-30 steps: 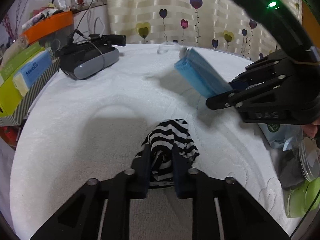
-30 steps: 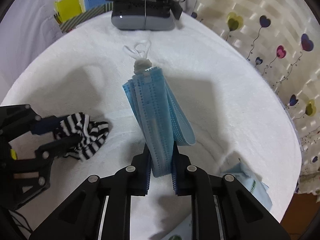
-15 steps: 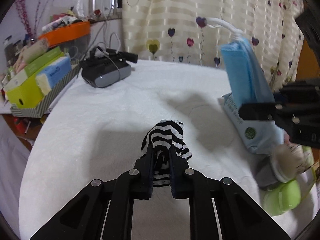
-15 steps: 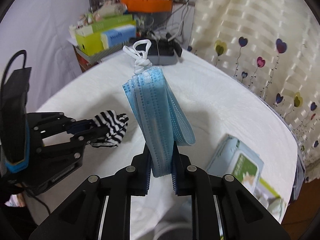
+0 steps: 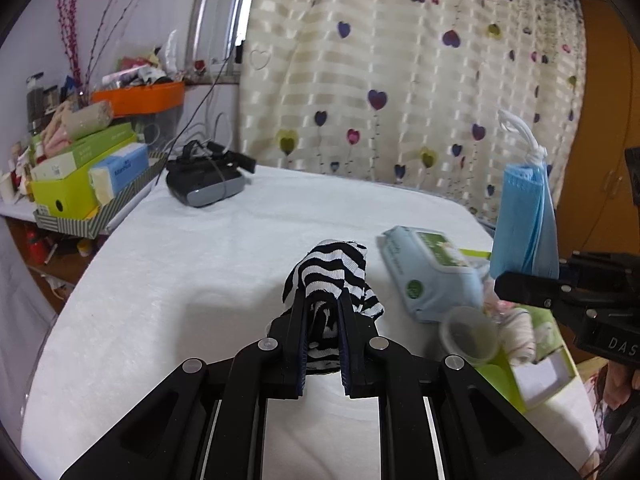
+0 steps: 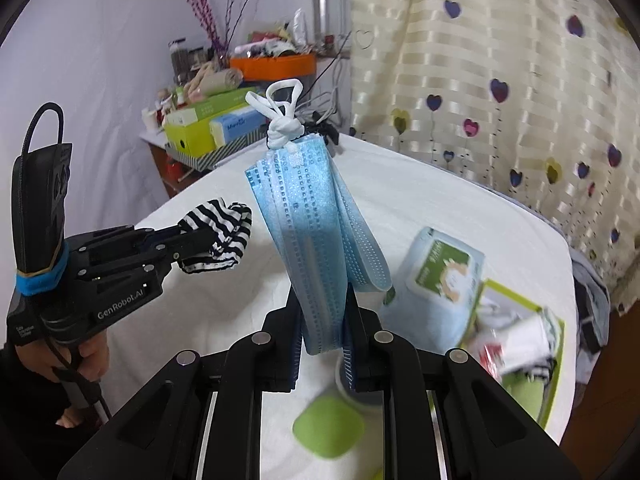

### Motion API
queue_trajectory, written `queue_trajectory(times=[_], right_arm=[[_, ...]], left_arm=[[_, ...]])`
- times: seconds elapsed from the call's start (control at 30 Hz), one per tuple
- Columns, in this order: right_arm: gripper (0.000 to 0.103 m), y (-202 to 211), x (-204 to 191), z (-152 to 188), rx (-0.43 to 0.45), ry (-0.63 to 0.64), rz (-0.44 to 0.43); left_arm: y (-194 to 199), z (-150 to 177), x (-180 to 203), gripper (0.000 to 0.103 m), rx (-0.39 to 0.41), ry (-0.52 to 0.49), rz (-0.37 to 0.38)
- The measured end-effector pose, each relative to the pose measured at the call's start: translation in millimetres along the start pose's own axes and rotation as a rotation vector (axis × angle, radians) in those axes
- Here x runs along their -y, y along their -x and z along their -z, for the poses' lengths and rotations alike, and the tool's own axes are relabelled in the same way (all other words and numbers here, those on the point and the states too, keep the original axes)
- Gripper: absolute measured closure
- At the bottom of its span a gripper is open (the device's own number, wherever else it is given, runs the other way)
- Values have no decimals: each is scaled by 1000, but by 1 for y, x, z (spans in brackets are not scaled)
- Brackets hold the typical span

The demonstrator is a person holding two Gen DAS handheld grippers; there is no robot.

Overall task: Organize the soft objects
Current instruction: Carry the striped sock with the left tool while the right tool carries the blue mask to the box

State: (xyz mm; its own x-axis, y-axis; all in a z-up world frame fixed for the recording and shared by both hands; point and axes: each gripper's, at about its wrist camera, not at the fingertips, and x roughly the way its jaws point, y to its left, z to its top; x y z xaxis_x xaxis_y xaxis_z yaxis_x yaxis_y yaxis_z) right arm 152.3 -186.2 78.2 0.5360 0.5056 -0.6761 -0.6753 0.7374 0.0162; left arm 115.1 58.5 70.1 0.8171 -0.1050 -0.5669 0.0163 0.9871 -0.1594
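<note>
My left gripper (image 5: 323,300) is shut on a black-and-white striped sock (image 5: 334,268), held above the white tablecloth (image 5: 180,272). From the right wrist view that same gripper (image 6: 192,240) shows at the left, the striped sock (image 6: 224,220) sticking out of its tips. My right gripper (image 6: 322,304) is shut on a stack of blue face masks (image 6: 312,224) standing upright, white ear loops (image 6: 282,116) knotted on top. In the left wrist view the blue masks (image 5: 524,220) rise at the right, clamped in the right gripper (image 5: 508,280).
A pack of wet wipes (image 5: 432,268) lies on the table beside a green box (image 6: 520,344) holding rolled socks and small items. A round cup (image 5: 470,336) and green lid (image 6: 328,432) sit near it. A dark headset (image 5: 204,184) and a tray of boxes (image 5: 80,192) stand far left.
Both grippers have risen off the table with their loads and tilted up. The view now takes in the curtain, the wipes pack and the green box at the right.
</note>
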Motion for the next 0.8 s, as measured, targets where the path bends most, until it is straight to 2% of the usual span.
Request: queue_trajectory(times=[0.33,0.8], right_arm=[[85,38,10,32,39,-61,28],[85,39,9,37,50,-61,8]], left_arm=[[29,9,41,91,34,-47,55],[33,10,48,91,38,-59,62]])
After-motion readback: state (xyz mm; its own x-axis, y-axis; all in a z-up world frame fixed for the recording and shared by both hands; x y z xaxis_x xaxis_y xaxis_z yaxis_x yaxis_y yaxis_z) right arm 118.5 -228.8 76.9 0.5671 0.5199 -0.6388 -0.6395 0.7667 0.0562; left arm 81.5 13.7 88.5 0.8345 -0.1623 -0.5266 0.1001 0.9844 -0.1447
